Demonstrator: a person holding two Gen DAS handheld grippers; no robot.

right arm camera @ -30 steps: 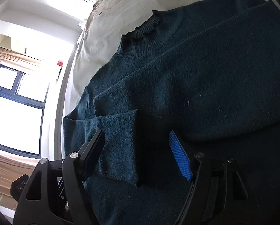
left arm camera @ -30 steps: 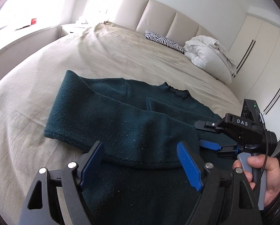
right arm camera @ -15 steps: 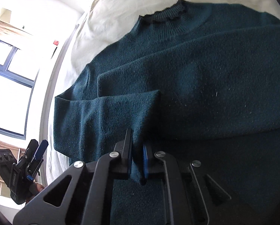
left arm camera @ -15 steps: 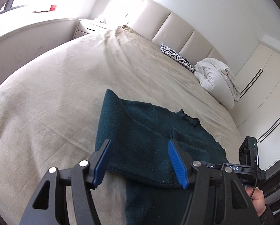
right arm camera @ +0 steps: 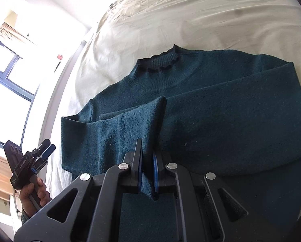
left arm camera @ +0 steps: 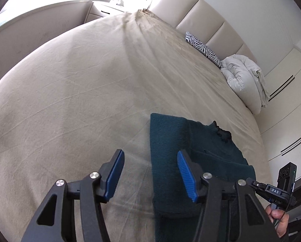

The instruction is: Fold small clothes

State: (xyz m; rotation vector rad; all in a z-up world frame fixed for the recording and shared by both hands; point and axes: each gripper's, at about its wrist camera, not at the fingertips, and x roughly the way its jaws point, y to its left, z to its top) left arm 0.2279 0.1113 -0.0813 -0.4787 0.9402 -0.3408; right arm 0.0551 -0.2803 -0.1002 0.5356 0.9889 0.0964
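Since a second ago the left gripper (left arm camera: pixel 149 173) has slid off the sweater (right arm camera: pixel 221 117) to its edge, jaws narrowing, nothing clamped between them; the right gripper (right arm camera: pixel 147 169) has pinched shut on the one sleeve cuff (right arm camera: pixel 150 121); one dark teal sweater lies on one beige bed (left arm camera: pixel 79 84); "DAS" shows on the right gripper.

Lettering "DAS": white capitals on the black plastic body of the right gripper (left arm camera: pixel 271 191), left wrist view, lower right.
Lettering on the black plastic left gripper (right arm camera: pixel 43 155): pale print along its body, too small to read.
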